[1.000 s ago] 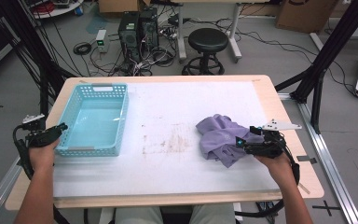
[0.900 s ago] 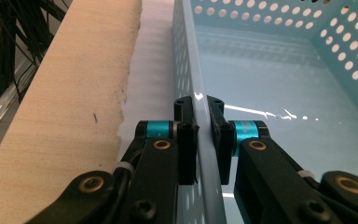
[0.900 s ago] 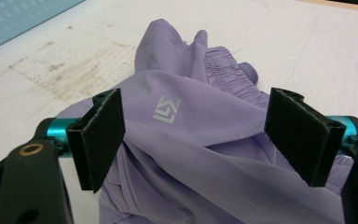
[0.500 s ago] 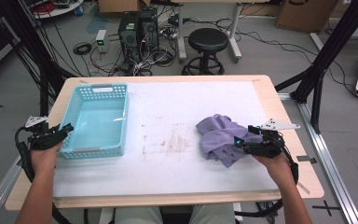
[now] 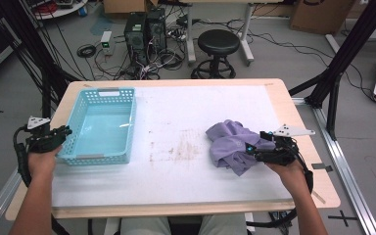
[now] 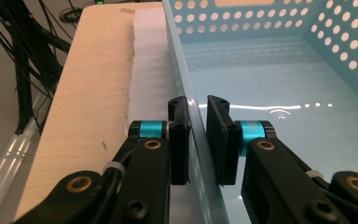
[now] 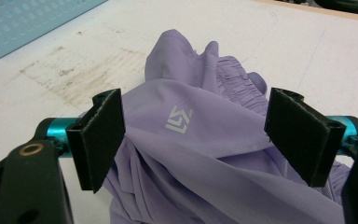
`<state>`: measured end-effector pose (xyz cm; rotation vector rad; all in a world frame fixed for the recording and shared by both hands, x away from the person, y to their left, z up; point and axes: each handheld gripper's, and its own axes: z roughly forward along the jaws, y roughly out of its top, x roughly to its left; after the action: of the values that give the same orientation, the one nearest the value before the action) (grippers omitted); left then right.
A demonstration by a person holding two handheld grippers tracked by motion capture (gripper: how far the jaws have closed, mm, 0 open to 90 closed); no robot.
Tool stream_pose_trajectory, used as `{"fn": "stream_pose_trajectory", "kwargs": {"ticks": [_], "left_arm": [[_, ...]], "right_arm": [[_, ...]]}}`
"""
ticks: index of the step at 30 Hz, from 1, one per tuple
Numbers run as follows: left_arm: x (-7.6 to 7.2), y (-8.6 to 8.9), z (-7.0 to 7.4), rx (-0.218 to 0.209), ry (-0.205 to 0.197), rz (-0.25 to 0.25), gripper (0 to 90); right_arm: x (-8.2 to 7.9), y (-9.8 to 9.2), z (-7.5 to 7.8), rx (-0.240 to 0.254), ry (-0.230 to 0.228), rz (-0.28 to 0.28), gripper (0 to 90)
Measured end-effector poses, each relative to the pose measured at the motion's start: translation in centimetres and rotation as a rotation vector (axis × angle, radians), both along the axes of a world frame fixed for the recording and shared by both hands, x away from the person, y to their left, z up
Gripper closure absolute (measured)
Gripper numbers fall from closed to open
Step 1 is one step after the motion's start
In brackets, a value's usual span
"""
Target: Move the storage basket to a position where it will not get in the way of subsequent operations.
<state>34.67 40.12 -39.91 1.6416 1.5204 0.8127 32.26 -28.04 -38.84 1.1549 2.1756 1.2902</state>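
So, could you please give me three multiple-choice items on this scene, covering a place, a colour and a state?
1. In the high view, where on the table is the basket? A left; B middle; C right.
2. What colour is the crumpled garment? A green; B purple; C red.
3. How do the right gripper fingers stand? A shut on the garment; B open around it; C shut on nothing.

1 A: it stands at the left edge.
2 B: the cloth is plainly purple.
3 B: the fingers stand wide apart, with cloth between them.

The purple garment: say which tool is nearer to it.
Right. The right tool straddles the purple garment, jaws apart; the left tool sits across the table at the blue basket.
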Motion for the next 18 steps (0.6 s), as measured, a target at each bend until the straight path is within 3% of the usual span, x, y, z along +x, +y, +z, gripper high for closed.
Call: {"fn": "stream_pose_trajectory", "kwargs": {"ticks": [2, 5, 7, 9, 12, 14, 17, 18], "left_arm": [[0.1, 0.1, 0.0, -0.018, 0.002, 0.006, 78.7], [-0.4, 0.0, 0.2, 0.020, -0.047, 0.000, 61.6], [-1.0, 0.0, 0.5, 0.018, -0.068, 0.006, 58.6], [-1.8, 0.1, 0.9, 0.029, -0.125, 0.021, 58.5], [-3.1, -0.1, 1.6, 0.008, -0.197, 0.029, 58.6], [-3.7, -0.6, 1.8, -0.052, -0.227, 0.003, 56.9], [-4.3, -2.0, 2.2, -0.187, -0.234, -0.062, 38.9], [-4.5, -2.6, 2.3, -0.197, -0.244, -0.078, 33.0]], "right_arm": [[0.0, 0.0, 0.0, -0.001, 0.002, 0.000, 20.3], [0.0, -0.2, -0.1, -0.001, 0.001, -0.004, 20.3], [0.0, -0.3, 0.0, 0.001, 0.001, -0.007, 20.3], [0.0, -0.4, -0.1, 0.000, 0.000, -0.009, 20.3], [-0.1, -0.5, -0.1, -0.007, 0.003, -0.012, 20.3], [0.0, -0.7, -0.1, -0.006, 0.003, -0.016, 20.3], [0.2, -0.8, -0.1, 0.004, 0.004, -0.018, 20.3], [0.2, -0.8, -0.1, 0.005, 0.004, -0.019, 20.3]]}}
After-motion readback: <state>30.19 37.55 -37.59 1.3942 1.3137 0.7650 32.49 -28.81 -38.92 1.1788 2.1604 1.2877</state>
